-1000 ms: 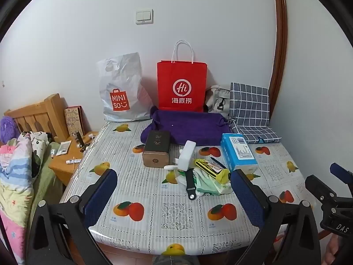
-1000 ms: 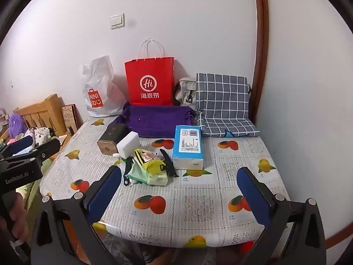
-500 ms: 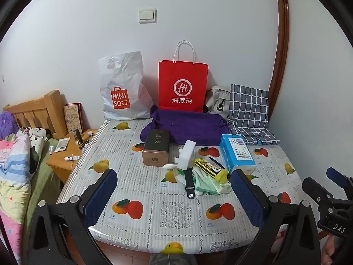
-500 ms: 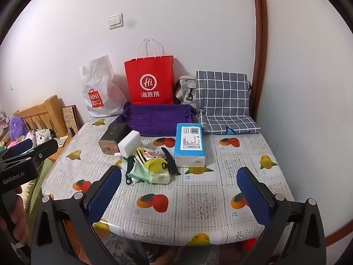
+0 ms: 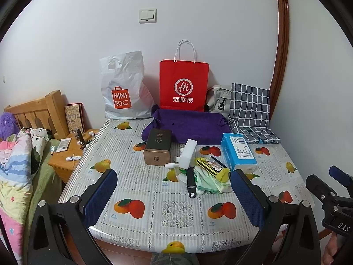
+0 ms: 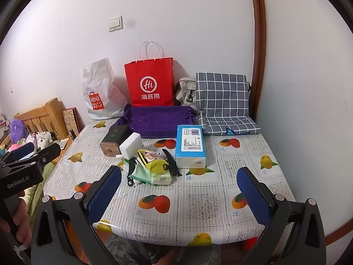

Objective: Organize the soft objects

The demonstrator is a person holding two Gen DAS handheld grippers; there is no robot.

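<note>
A folded purple towel (image 5: 187,125) lies flat, slightly rumpled.

Left gripper (image 5: 174,186): jaws spread wide, blue pads (image 5: 100,195) facing each other, nothing between them, held level, aimed forward. Right gripper (image 6: 178,187): jaws likewise wide apart, empty, level. Both side by side, apart, each seen at edge of other's view. Left hand (image 6: 18,223) wraps left gripper's black handle from below.
</note>
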